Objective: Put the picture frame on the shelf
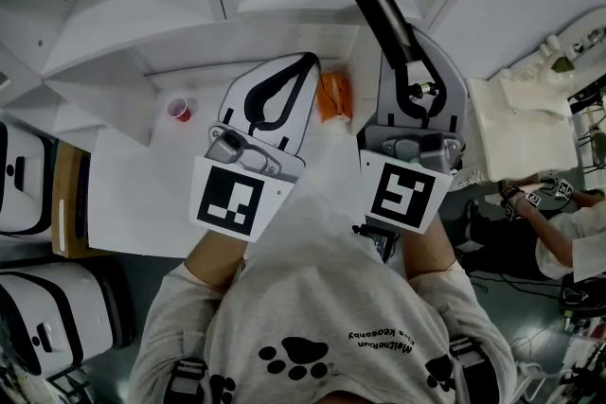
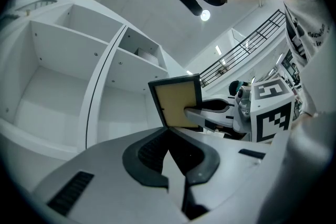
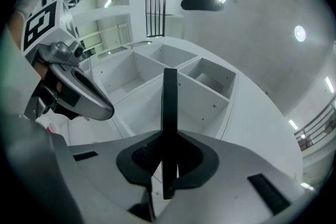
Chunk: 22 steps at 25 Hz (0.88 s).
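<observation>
with the right gripper (image 3: 168, 168), clamps the frame (image 3: 169, 113) by one edge, jaws pressed on both faces. holds it roughly upright and edge-on to its own camera, up in the air before the shelf (image 3: 173, 68), touching no board of it. turns a black rim and tan panel toward the left gripper view. carries the left gripper (image 2: 176, 178) just beside, jaws closed tip to tip on nothing.

looks about halfway along: frame off the table (image 1: 123, 203) and raised toward the shelf. leaves the placing itself: reaching into a compartment, setting the frame down so that it stands, then letting go.

as for the shelf, offers several open white compartments. shows nothing in most of them, only a small pale shape in one upper compartment, too small to name. below, on the table, has a red cup (image 1: 179, 109) a little apart from the left gripper and an orange thing (image 1: 333, 96) between the two grippers, neither in any compartment.
</observation>
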Motion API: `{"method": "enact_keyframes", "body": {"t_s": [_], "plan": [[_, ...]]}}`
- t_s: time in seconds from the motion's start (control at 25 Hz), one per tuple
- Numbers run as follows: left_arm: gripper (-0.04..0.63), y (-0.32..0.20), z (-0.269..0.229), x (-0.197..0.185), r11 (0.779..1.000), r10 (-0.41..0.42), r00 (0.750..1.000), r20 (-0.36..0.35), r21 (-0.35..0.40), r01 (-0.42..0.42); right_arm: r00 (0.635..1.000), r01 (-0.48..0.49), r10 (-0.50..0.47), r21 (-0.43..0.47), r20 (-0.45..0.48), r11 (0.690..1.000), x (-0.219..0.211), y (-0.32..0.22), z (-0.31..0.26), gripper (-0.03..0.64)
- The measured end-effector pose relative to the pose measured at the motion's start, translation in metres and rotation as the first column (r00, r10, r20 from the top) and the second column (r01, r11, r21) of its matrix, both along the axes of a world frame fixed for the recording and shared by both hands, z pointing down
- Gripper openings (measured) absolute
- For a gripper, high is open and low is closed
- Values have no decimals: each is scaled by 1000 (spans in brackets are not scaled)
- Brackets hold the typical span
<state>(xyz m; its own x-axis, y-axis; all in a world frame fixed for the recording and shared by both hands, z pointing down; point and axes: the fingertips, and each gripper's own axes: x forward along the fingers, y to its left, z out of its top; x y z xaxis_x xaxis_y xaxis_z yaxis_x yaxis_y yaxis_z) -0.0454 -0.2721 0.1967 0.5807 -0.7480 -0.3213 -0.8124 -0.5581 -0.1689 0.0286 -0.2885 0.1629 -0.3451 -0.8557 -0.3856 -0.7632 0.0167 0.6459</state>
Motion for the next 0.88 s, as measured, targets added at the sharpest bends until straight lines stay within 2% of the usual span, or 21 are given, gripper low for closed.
{"method": "enact_keyframes", "body": {"t_s": [0.44, 0.64, 0.88], "plan": [[20, 0, 0, -2, 1000, -2, 1000, -6, -1, 2, 969, -91, 93, 19, -229, 996, -19, -18, 6, 64], [20, -2, 1, -5, 1000, -3, 1000, -8, -1, 3, 931, -144, 142, 19, -337, 989, -27, -31, 15, 64], [20, 0, 0, -3, 1000, -3, 1000, -6, -5, 3, 891, -172, 163, 17, -423, 985, -32, -40, 18, 64]]}}
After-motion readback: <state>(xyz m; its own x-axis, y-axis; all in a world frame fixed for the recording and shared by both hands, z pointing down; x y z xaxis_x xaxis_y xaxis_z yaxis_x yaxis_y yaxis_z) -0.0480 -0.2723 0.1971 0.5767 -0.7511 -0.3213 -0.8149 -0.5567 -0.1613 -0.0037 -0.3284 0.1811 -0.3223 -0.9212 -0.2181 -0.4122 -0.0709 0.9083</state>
